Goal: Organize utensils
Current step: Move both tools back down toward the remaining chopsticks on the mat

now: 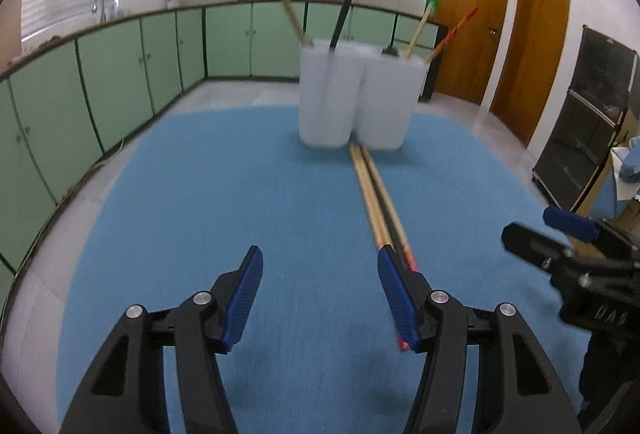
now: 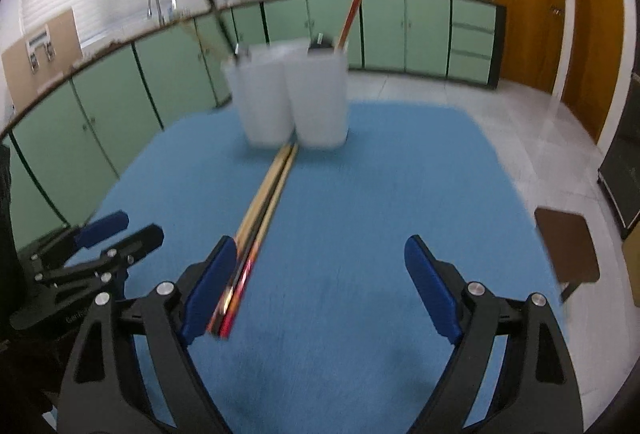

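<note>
Blue cloth point(image 1: 200, 193) carries your chopsticks point(image 1: 376, 193), lying between both grippers and running to two far white holders point(image 1: 352, 97). Your left gripper point(image 1: 320, 294) and right gripper point(image 2: 320, 286) gape wide, empty. Only your right view shows a brown stool point(image 2: 568, 250).

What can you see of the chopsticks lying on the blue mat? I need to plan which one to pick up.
The chopsticks lie flat and close together in a tight bundle on the blue mat. They look like pale wood with red and dark decorated ends nearest the cameras. Their far tips reach the gap at the foot of the two white containers. Blur hides the exact count. Neither open gripper holds them.
</note>
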A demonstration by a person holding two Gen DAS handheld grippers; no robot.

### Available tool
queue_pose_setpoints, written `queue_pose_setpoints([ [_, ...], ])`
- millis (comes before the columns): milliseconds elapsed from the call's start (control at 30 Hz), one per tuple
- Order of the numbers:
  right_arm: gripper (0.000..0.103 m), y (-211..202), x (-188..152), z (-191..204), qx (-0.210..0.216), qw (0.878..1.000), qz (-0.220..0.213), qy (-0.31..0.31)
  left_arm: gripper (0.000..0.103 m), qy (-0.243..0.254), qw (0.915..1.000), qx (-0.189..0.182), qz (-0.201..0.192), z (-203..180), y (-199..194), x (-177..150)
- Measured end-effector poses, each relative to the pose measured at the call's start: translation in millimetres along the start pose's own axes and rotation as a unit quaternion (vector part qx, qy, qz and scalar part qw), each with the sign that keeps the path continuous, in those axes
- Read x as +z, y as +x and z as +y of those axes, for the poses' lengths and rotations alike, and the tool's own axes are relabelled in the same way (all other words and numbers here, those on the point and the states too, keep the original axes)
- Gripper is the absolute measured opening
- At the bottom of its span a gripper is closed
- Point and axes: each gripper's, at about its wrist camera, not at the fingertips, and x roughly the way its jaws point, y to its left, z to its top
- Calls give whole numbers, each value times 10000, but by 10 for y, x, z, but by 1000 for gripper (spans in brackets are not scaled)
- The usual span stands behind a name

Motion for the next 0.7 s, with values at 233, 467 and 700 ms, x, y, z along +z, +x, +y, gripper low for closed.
queue_pose_setpoints([
  [233, 72, 156, -171, 137, 77, 9992, 355, -135, 59, -61, 9990, 117, 417, 82, 127, -195],
  [467, 63, 263, -260, 282, 148, 9979, 550, -314, 58, -209, 9982, 106, 543, 150, 158, -226],
  [700, 59, 305, -251, 382, 132, 9970, 648, -400, 58, -269, 9978, 88, 594, 162, 183, -259],
])
